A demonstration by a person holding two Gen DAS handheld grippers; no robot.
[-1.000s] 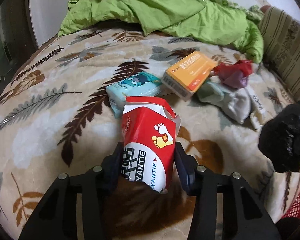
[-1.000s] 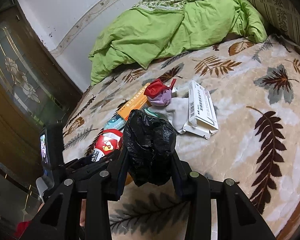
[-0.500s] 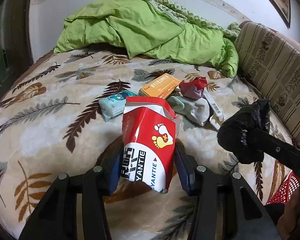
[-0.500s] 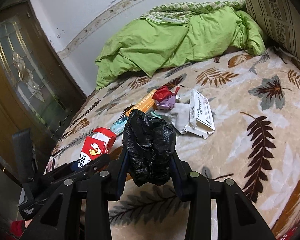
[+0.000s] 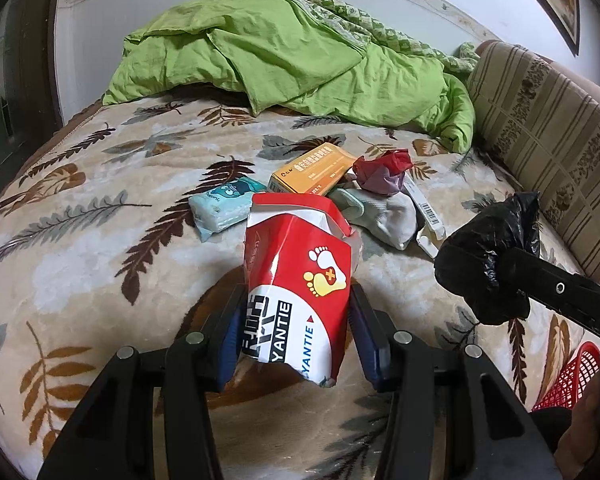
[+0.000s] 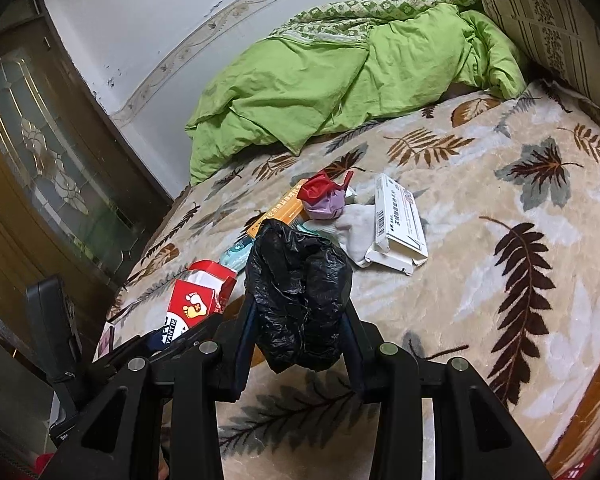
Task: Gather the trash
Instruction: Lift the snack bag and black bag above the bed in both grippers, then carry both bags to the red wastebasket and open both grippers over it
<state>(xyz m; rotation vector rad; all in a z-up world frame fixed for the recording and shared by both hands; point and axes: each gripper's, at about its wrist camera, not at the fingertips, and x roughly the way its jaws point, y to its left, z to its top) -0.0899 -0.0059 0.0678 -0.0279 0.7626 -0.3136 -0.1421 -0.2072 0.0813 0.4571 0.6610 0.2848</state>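
Observation:
My left gripper [image 5: 298,320] is shut on a torn red and white packet [image 5: 296,280] with a foot logo, held above the bed. The packet also shows in the right wrist view [image 6: 196,306]. My right gripper [image 6: 298,332] is shut on a crumpled black plastic bag [image 6: 300,292], also seen in the left wrist view [image 5: 488,256]. On the leaf-patterned blanket [image 5: 100,220] lie an orange box [image 5: 312,168], a blue tissue pack [image 5: 226,204], a red and purple wad [image 5: 382,172], a white sock [image 5: 384,216] and a white box [image 6: 398,220].
A green quilt [image 5: 300,60] is heaped at the far side of the bed. A striped headboard cushion [image 5: 548,140] runs along the right. A red mesh basket [image 5: 572,380] shows at the lower right. A dark wooden door [image 6: 40,168] stands to the left.
Both grippers have pulled back and up from the bed with their loads. The trash pile now looks farther away, and the red basket has come into the left wrist view.

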